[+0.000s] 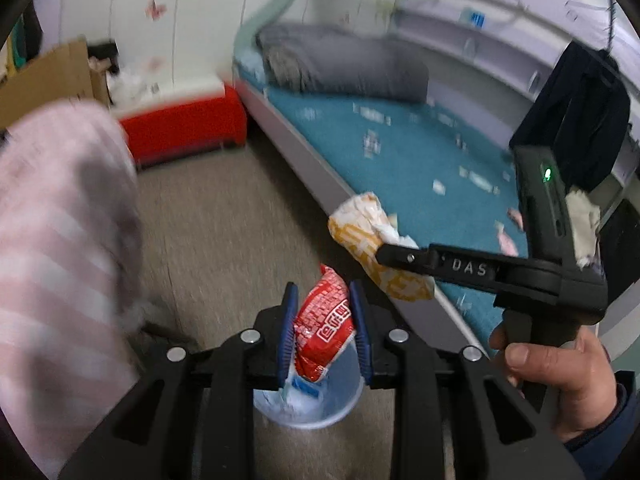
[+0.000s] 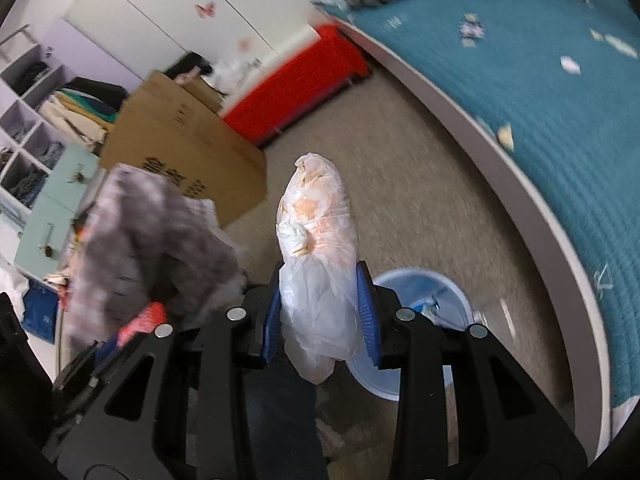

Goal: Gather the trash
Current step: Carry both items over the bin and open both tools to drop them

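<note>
My left gripper [image 1: 325, 332] is shut on a red snack wrapper [image 1: 324, 328] and holds it right above a pale blue bin [image 1: 344, 408] on the floor. My right gripper [image 2: 322, 314] is shut on a white plastic bag with orange print [image 2: 316, 240]; the same bin [image 2: 452, 296] stands just right of it. In the left wrist view the right gripper [image 1: 394, 254] shows at the right with that crumpled bag [image 1: 368, 240] in it, over the bed's edge.
A bed with a teal cover [image 1: 400, 148] and grey pillow [image 1: 340, 64] runs along the right. A red box [image 1: 184, 128], cardboard boxes [image 2: 180, 144], shelves [image 2: 28, 120] and a heap of cloth [image 2: 152, 240] stand left. Pink striped cloth [image 1: 56, 240] fills the left.
</note>
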A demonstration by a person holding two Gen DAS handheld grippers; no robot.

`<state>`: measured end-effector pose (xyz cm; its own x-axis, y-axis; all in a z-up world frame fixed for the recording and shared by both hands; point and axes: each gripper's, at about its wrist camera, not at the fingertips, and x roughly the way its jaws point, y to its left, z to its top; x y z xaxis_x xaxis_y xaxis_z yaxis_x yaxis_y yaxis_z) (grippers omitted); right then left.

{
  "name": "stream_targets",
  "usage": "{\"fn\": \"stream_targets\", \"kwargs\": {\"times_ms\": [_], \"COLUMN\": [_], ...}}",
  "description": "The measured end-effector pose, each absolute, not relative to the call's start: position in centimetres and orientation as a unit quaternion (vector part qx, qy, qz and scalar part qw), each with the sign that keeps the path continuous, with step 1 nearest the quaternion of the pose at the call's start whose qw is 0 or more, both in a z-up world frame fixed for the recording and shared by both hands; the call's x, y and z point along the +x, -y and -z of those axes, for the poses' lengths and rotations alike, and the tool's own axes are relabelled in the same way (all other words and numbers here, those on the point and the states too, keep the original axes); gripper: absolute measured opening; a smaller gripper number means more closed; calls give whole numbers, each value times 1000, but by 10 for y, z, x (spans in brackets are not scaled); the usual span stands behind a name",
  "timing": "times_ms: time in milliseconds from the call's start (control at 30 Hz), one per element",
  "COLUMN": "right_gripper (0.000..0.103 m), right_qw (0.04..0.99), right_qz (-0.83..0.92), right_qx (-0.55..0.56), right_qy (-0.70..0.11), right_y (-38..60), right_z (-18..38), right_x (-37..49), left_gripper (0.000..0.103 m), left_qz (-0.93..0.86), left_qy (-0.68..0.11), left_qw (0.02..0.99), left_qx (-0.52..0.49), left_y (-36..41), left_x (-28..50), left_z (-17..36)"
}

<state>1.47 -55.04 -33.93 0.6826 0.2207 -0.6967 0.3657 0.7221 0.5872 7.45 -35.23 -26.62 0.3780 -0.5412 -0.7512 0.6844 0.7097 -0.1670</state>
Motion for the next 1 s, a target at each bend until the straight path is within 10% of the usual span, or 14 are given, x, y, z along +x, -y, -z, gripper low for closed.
{"fn": "stream_targets", "kwargs": {"times_ms": [433, 600, 733, 1000], "right_gripper": [39, 77, 97, 97], "right_qw": [779, 753, 735, 753], "right_qz": [59, 61, 83, 122], "right_qx": [411, 440, 459, 447], "right_qy": [-470, -485, -492, -468], "right_y": [552, 554, 557, 567], "right_z": [436, 467, 484, 459], "right_x": [31, 38, 32, 17], "left_gripper": [28, 83, 87, 94], "left_qz": [343, 330, 308, 288], "left_qy": [-526, -555, -575, -556], "left_qw": [774, 760, 752, 772], "left_qx": [79, 73, 93, 109], "left_y": [368, 371, 373, 372], "left_x": [126, 138, 138, 129], "left_z": [375, 395, 407, 389]}}
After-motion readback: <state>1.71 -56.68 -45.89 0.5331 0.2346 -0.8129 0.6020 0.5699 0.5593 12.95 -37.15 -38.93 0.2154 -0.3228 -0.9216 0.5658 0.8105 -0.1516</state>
